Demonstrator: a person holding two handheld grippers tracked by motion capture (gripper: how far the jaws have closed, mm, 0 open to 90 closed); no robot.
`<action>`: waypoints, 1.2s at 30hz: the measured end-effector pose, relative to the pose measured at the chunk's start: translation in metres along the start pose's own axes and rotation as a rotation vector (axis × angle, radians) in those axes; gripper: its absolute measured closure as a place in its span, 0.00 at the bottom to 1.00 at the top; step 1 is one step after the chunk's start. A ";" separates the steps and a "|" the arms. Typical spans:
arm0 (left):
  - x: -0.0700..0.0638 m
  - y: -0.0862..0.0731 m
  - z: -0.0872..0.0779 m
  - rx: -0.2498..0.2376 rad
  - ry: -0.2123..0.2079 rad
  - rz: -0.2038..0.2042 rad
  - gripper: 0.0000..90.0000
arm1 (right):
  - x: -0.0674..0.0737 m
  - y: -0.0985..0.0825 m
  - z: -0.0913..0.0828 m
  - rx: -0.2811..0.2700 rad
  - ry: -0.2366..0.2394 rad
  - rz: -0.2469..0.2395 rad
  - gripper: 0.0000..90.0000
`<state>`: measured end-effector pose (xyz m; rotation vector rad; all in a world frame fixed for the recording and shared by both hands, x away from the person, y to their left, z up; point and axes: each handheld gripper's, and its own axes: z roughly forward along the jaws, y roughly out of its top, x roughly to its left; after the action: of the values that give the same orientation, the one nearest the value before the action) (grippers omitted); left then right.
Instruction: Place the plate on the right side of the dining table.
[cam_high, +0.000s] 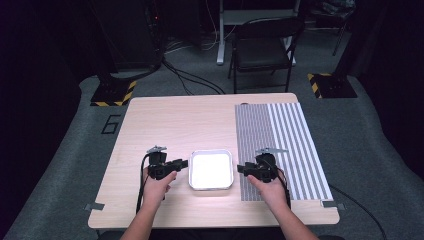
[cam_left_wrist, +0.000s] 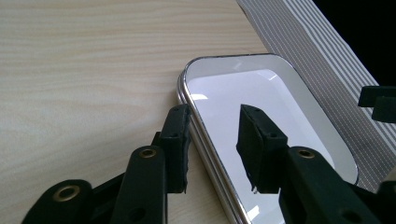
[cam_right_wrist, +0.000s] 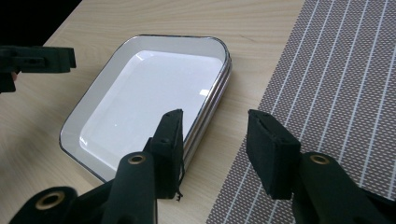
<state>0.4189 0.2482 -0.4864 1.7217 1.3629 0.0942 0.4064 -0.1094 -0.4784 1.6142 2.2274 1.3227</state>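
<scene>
A dark room with grey carpet surrounds a pale wooden tabletop (cam_high: 180, 120); a black folding chair (cam_high: 262, 47) stands behind it, and black-and-yellow striped bases sit on the floor at either far corner. A grey striped placemat (cam_high: 295, 135) covers the tabletop's right part. Near the front edge, just left of the mat, lies a white square tray (cam_high: 211, 169) with a metallic rim. The person's forearms come in from below, one on each side of the tray. The left claw (cam_left_wrist: 212, 140) straddles the tray's left rim, one jaw outside against the rim, the other above the inside, jaws apart. The right claw (cam_right_wrist: 212, 149) is spread across the tray's right rim, not pinching it.
</scene>
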 end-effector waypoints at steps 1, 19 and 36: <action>0.001 -0.001 0.001 0.006 0.003 0.005 0.73 | 0.000 0.000 0.001 -0.003 0.004 0.006 0.63; 0.000 -0.005 0.009 0.047 -0.033 -0.034 0.81 | 0.000 -0.002 0.015 0.008 0.038 0.038 0.74; 0.008 -0.010 0.010 0.024 -0.081 -0.084 0.84 | 0.002 -0.002 0.028 0.045 0.095 0.108 0.77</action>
<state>0.4206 0.2487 -0.5023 1.6671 1.3790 -0.0389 0.4182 -0.0915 -0.4966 1.7461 2.2676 1.4137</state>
